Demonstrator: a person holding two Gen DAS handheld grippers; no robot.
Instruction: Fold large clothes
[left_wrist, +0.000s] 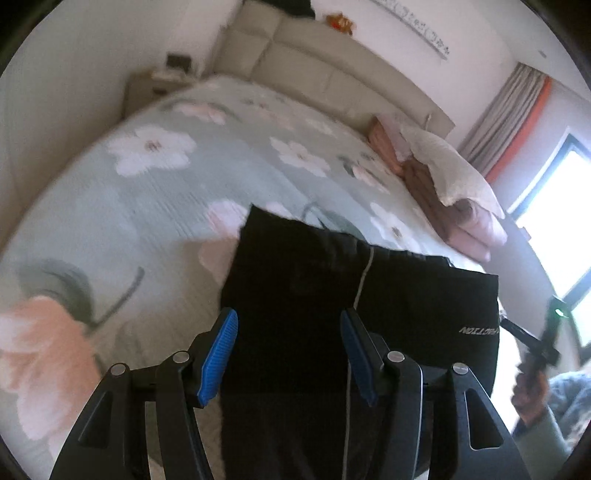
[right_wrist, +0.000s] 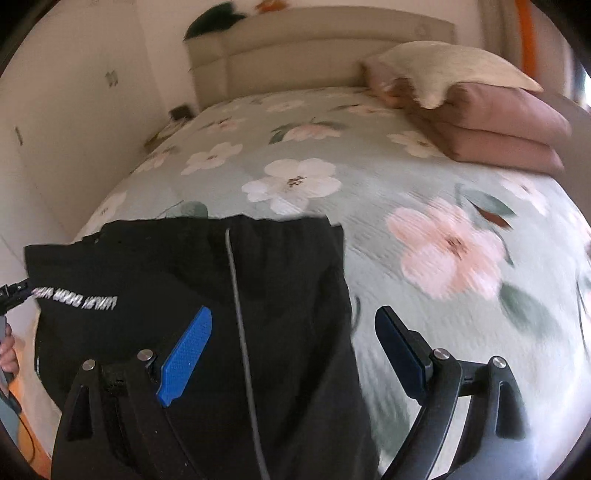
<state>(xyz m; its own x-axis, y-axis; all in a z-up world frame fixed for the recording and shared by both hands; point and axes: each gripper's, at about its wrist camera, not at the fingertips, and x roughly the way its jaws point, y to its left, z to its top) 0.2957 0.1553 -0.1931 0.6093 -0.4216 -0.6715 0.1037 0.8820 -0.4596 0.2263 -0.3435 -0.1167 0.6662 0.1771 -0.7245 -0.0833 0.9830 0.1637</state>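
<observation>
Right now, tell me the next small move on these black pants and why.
Probably lower both and close on the near fabric. The left hand-held gripper and right hand-held gripper are open, holding nothing. The black pants lie flat on the floral bedspread, waistband away, apparently not yet folded.

Soft daylight enters from the window (left_wrist: 565, 221), which is blown out to white glare. Both fisheye views bend strongly at the rims and are motion-blurred; the black garment (left_wrist: 332, 295) shows almost no detail, perhaps underexposed.

Mirrored "…ACTION" on black garment (left_wrist: 369, 295)
</observation>
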